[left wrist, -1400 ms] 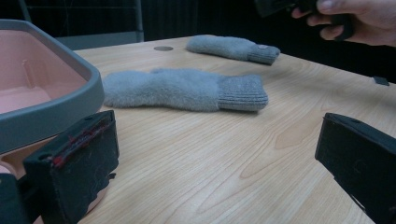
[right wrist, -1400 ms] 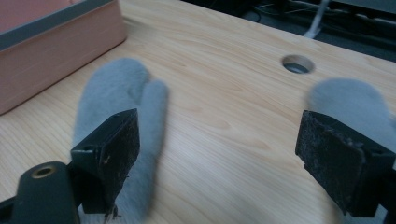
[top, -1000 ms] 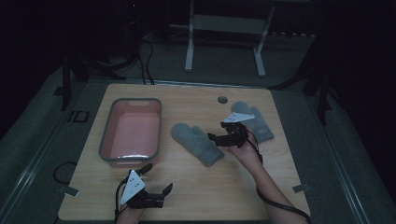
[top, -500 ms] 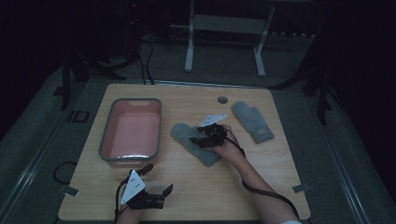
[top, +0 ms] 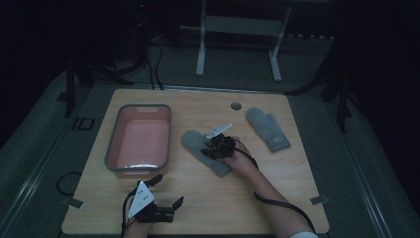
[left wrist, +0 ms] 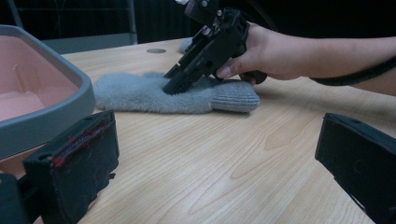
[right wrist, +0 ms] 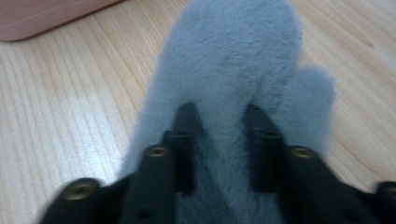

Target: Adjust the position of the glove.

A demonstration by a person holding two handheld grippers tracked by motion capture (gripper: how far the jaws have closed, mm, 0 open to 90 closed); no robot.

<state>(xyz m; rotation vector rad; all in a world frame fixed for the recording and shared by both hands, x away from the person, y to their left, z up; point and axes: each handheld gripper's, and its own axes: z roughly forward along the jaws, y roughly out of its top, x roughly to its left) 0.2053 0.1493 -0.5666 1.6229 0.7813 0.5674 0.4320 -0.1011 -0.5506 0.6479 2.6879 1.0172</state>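
Pink tub [top: 140,140] – left half of table [top: 208,198]; bare wood in front of it. Near mitten [top: 204,151] – mid-table, just right of tub; right gripper [top: 214,147] pressed into its fleece, jaws part-open, pile between them. Second mitten [top: 268,129] – well apart, toward right edge. Left gripper [top: 171,208] – front edge, jaws wide, empty.

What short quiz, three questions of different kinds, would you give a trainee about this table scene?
1. True or false: both grey mittens lie inside the pink tub.
2. Which gripper is down on the nearer mitten? A) left B) right
3. Fill in: the left gripper is ____, with nothing between its fingers.

Key: 1. False: both lie on the table, the far mitten apart. 2. B, the right gripper. 3. Open.
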